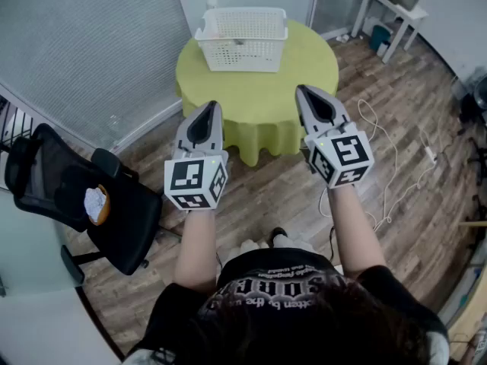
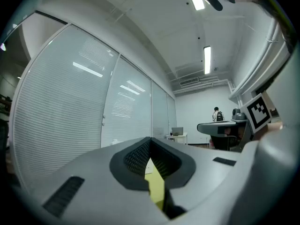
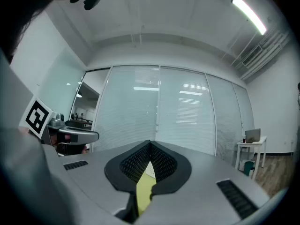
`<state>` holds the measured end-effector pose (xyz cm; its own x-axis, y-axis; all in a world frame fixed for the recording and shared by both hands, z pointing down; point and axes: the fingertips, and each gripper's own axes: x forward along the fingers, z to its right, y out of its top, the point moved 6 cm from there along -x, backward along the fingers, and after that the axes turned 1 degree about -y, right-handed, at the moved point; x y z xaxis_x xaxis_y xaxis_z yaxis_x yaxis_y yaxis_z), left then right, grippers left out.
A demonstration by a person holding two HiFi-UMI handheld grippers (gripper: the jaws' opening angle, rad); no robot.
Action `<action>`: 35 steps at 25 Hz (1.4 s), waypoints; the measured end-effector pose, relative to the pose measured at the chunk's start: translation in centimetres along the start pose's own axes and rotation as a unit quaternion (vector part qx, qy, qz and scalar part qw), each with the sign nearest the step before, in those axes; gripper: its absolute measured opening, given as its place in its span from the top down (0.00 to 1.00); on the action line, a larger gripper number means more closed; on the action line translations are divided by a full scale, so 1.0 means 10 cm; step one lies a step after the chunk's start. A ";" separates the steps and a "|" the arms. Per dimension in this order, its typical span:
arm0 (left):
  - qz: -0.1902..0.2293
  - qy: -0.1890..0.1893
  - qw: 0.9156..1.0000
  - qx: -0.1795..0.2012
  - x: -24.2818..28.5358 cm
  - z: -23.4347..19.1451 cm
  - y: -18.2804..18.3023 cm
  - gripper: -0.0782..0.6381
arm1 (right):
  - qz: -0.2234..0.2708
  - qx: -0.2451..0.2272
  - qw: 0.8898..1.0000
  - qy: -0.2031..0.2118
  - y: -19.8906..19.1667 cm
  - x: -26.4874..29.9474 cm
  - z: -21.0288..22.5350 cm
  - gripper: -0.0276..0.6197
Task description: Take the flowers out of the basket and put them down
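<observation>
The white lattice basket (image 1: 242, 55) stands at the far edge of the round, yellow-green-clothed bench (image 1: 259, 101). Whether the flowers lie inside cannot be told, since its wall and the distance hide the contents. A small white-and-orange thing (image 1: 97, 202) on the black office chair (image 1: 76, 188) at left is too small to name. In each gripper view only a narrow strip of the bench shows through the hollow behind the pads. Both bare forearms (image 1: 199, 242) reach forward side by side, short of the bench's near edge, over the wooden floor (image 1: 266, 196). The left gripper (image 1: 211, 106) (image 2: 150, 139) and right gripper (image 1: 302, 90) (image 3: 150, 143) point level at the bench, each with jaws closed tip to tip on nothing.
</observation>
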<state>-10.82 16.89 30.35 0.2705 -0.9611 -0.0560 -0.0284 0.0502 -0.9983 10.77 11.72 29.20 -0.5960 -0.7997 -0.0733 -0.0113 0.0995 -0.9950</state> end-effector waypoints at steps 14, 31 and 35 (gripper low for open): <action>0.000 0.003 1.000 -0.021 0.22 0.21 -0.12 0.89 | 0.009 0.016 0.998 0.056 -0.05 0.00 0.34 0.91; -0.007 0.053 0.999 -0.006 0.66 0.23 -0.13 0.89 | 0.005 0.024 0.995 0.095 -0.20 0.26 0.87 0.91; -0.004 0.053 0.999 0.001 0.77 0.20 -0.09 0.89 | 0.006 0.031 0.995 0.092 -0.24 0.35 0.97 0.91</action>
<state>-6.85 10.01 30.84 0.1669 -0.9848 -0.0472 -0.0245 0.0437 -0.9987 16.46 2.97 30.71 -0.7327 -0.6763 -0.0767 0.0425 0.0671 -0.9968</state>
